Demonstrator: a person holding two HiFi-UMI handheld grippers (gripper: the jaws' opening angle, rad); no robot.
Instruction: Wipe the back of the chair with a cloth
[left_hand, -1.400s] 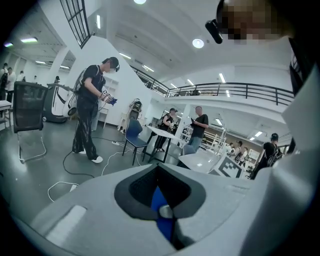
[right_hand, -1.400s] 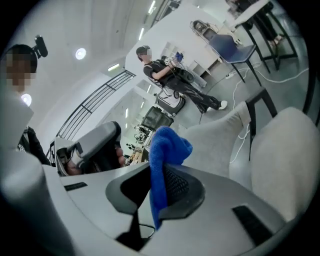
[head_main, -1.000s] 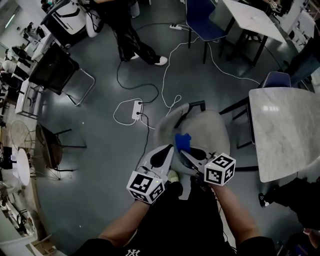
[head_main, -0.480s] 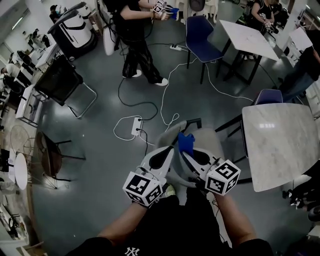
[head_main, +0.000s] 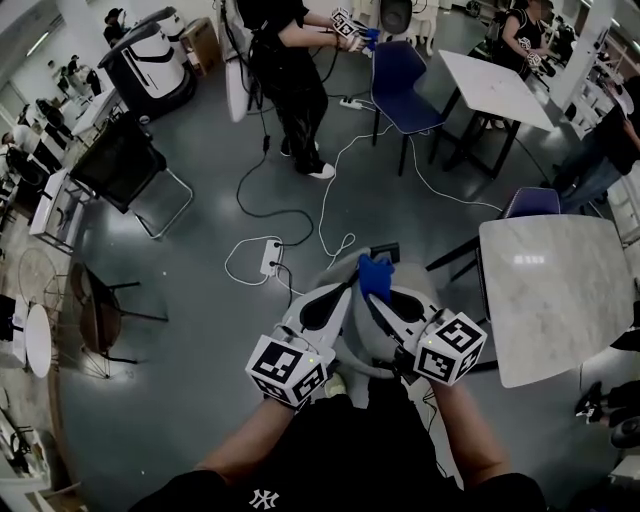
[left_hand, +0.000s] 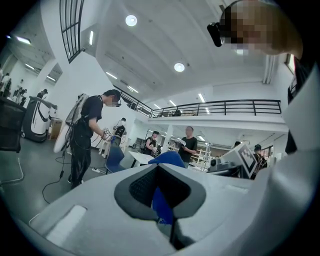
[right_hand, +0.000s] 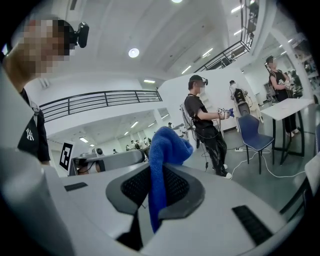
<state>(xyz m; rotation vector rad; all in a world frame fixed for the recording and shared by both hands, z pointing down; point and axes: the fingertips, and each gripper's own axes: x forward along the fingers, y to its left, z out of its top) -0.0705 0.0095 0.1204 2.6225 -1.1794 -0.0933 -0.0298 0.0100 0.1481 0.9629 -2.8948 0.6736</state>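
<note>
1. Two handheld grippers side by side over a pale grey moulded chair, tips converging near its far edge.
2. Right gripper: fingers clamped on a bright blue fleecy cloth, bunched above the tips, over the chair.
3. Left gripper: fingers a narrow slit apart, blue showing through, nothing gripped.
4. Readable: white "NY" logo on the black shirt; black-and-white square markers on both cubes.
</note>
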